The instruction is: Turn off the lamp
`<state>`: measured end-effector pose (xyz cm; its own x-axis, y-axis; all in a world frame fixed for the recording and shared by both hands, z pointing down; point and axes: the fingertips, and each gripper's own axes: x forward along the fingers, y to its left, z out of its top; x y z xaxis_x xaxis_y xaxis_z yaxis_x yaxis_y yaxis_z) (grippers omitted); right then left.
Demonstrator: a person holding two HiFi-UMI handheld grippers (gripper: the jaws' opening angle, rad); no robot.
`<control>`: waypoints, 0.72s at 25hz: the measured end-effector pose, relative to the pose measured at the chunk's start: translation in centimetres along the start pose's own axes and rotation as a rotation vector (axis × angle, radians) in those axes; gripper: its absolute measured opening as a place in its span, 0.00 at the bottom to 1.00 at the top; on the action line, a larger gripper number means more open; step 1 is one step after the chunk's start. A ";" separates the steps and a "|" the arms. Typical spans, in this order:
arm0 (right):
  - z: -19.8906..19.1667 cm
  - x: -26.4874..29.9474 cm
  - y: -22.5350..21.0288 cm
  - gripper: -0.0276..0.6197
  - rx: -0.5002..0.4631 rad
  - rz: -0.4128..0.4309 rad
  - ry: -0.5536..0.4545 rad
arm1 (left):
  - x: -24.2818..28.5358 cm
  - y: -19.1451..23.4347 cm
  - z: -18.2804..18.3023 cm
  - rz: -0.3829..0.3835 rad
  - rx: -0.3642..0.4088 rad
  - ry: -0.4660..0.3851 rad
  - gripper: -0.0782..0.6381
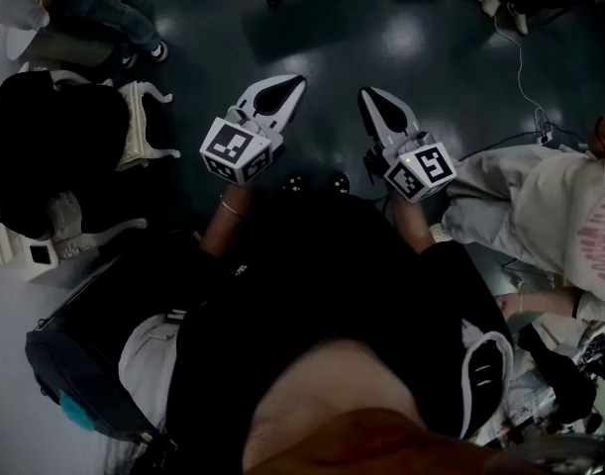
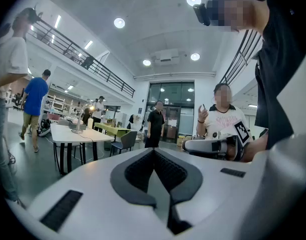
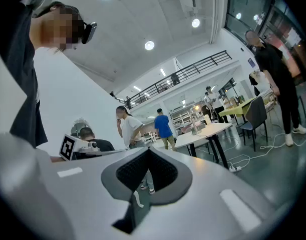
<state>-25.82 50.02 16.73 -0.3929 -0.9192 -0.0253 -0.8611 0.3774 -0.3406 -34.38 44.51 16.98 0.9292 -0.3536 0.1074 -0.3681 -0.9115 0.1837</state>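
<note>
While the left gripper point(image 1: 290, 87) and right gripper point(image 1: 369, 99) are held level, both clenched on nothing, the approach looks barely begun; what seems the lit lamp point(image 3: 195, 115) stands on a white table point(image 3: 213, 130) well apart; next comes walking over and finding its switch.

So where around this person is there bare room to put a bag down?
The dark floor just ahead of the left gripper and right gripper is bare, up to the cables at the right. The left side is crowded by the black chair and a dark bag; the right by a person in light clothes.
</note>
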 end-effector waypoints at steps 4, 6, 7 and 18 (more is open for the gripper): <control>0.0 -0.3 -0.1 0.04 0.003 0.002 -0.002 | 0.0 -0.4 0.0 0.000 0.003 -0.007 0.12; -0.1 -0.5 -0.3 0.04 0.005 0.000 -0.001 | 0.2 -0.5 -0.1 -0.005 -0.004 -0.007 0.12; -0.1 -0.6 -0.6 0.04 0.008 -0.002 -0.002 | 0.4 -0.6 -0.1 -0.004 -0.004 -0.006 0.12; 1.4 -3.4 -4.3 0.04 0.042 0.003 -0.035 | 4.0 -3.0 -0.3 -0.003 0.006 -0.026 0.12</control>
<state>-20.27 51.38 16.99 -0.3829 -0.9219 -0.0590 -0.8454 0.3754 -0.3800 -29.57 45.94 17.19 0.9309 -0.3561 0.0816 -0.3652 -0.9137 0.1785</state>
